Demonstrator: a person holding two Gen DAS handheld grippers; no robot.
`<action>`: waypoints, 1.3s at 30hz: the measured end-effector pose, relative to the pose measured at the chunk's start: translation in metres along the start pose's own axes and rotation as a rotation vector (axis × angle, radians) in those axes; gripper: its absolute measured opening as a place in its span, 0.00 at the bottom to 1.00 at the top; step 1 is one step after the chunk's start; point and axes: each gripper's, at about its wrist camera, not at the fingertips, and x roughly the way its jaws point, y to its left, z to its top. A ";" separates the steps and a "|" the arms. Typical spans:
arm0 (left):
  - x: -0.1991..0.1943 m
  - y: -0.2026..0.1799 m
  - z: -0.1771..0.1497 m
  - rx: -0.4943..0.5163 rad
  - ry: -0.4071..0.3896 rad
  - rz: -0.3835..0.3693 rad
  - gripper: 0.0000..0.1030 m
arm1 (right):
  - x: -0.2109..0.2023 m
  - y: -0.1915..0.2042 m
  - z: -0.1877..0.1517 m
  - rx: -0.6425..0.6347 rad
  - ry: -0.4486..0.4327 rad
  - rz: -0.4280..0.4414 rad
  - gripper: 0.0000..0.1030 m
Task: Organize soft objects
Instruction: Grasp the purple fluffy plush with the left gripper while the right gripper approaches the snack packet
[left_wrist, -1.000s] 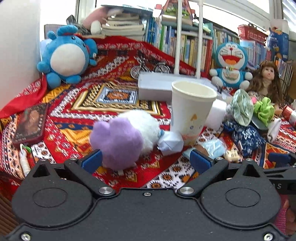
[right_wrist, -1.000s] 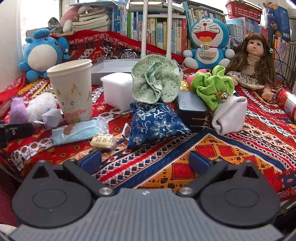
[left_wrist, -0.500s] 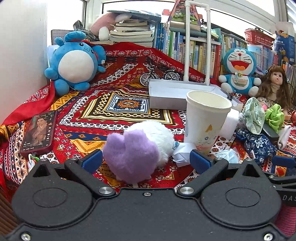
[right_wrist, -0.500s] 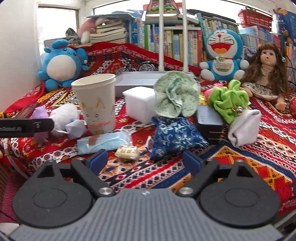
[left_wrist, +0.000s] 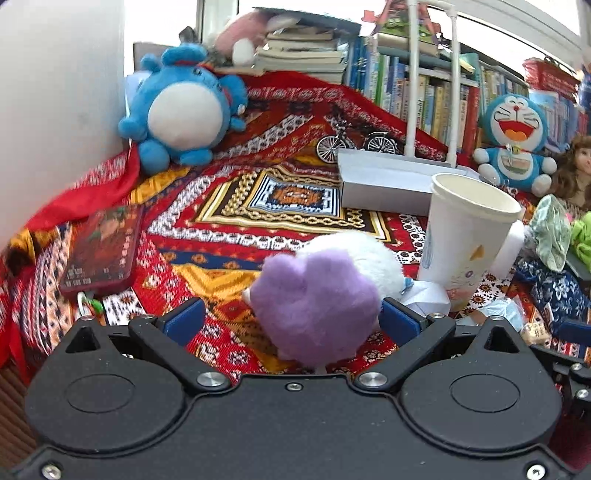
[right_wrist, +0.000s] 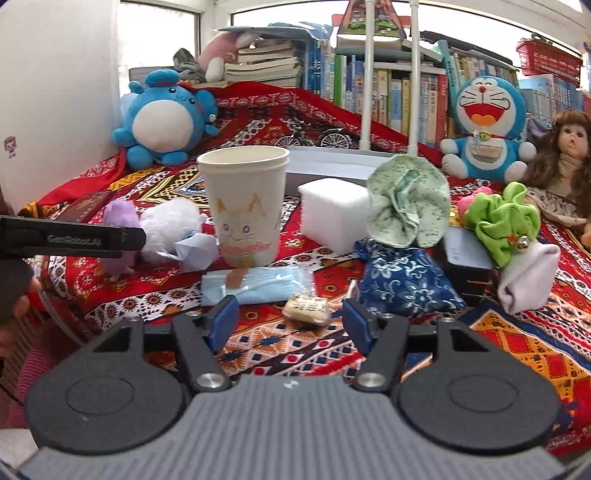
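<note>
On the patterned red cloth (left_wrist: 229, 221), a purple pompom (left_wrist: 314, 306) sits between the left gripper's (left_wrist: 291, 319) apart jaws. The right gripper's (right_wrist: 290, 323) jaws are closing around a small wrapped packet (right_wrist: 306, 309), not yet touching it.

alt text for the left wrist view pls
The left hand-held gripper is open around a purple fluffy toy on a red patterned cloth, a white fluffy toy just behind. A paper cup stands to the right, a blue plush at the back left.
</note>
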 end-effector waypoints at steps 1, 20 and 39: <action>0.001 0.003 0.000 -0.016 0.005 -0.014 0.96 | 0.002 0.000 0.000 0.005 0.007 0.002 0.68; 0.013 0.010 0.000 -0.093 0.027 -0.085 0.78 | 0.019 -0.004 0.002 0.052 0.041 -0.013 0.67; 0.004 0.009 0.003 -0.089 0.006 -0.098 0.65 | 0.021 0.001 0.002 0.052 0.031 -0.026 0.60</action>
